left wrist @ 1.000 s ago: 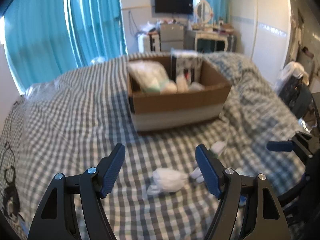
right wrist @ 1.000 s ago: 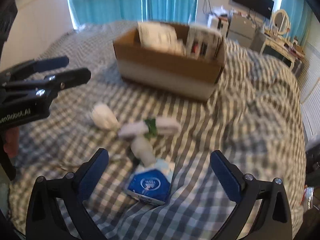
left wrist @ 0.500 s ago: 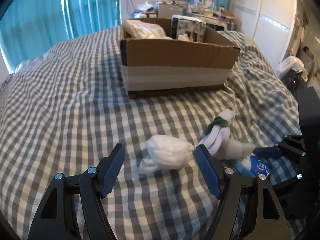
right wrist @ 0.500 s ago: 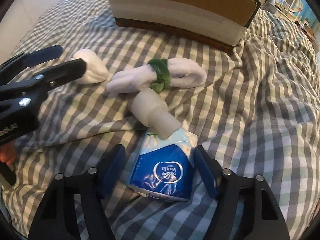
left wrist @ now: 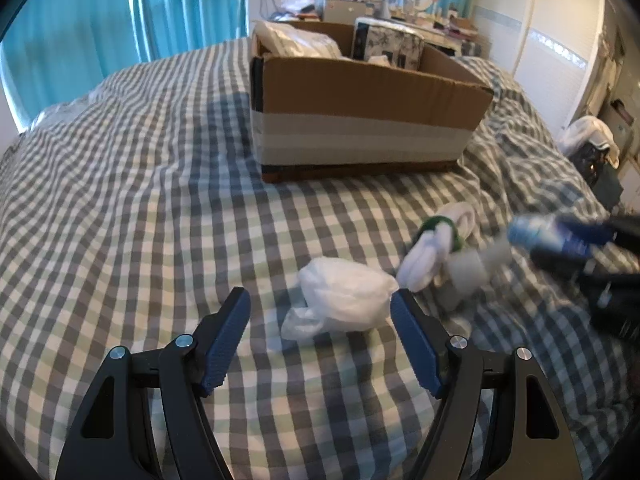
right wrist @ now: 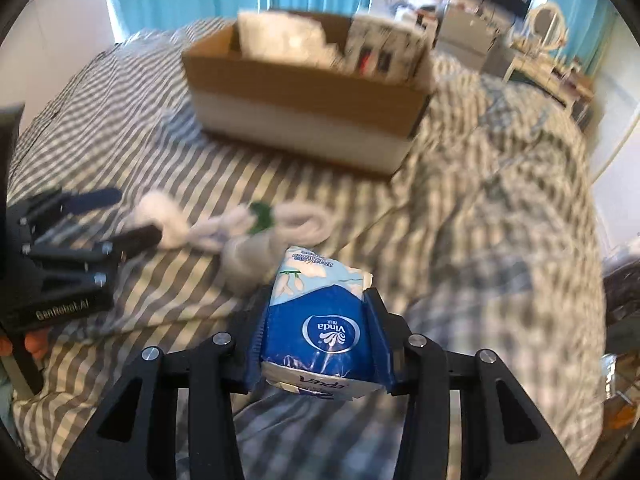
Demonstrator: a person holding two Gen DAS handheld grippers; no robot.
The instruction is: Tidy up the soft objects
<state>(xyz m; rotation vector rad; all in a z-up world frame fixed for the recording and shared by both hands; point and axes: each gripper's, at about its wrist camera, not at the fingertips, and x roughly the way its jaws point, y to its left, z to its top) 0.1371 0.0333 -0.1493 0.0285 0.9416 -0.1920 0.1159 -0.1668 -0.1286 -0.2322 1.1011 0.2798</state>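
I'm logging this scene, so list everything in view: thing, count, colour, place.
tissue pack: one, blue and white, clamped in the right gripper.
plastic-wrapped bundle: one, white, on the bed between the left gripper's fingers.
rolled cloth with green band: one, white, right of the bundle.
cardboard box: one, brown with a white band, farther up the bed, holding packages.
bedspread: one, grey-white check.
curtains: teal, behind.
left gripper: open.
right gripper: shut.

A blue and white tissue pack (right wrist: pixel 320 320) is squeezed between two blue fingers, up off the bed. A crumpled white bundle (left wrist: pixel 346 298) lies on the checked cover, and a white roll with a green band (left wrist: pixel 438 240) lies just beside it. A brown box (left wrist: pixel 360 112) with soft packs inside sits farther back.
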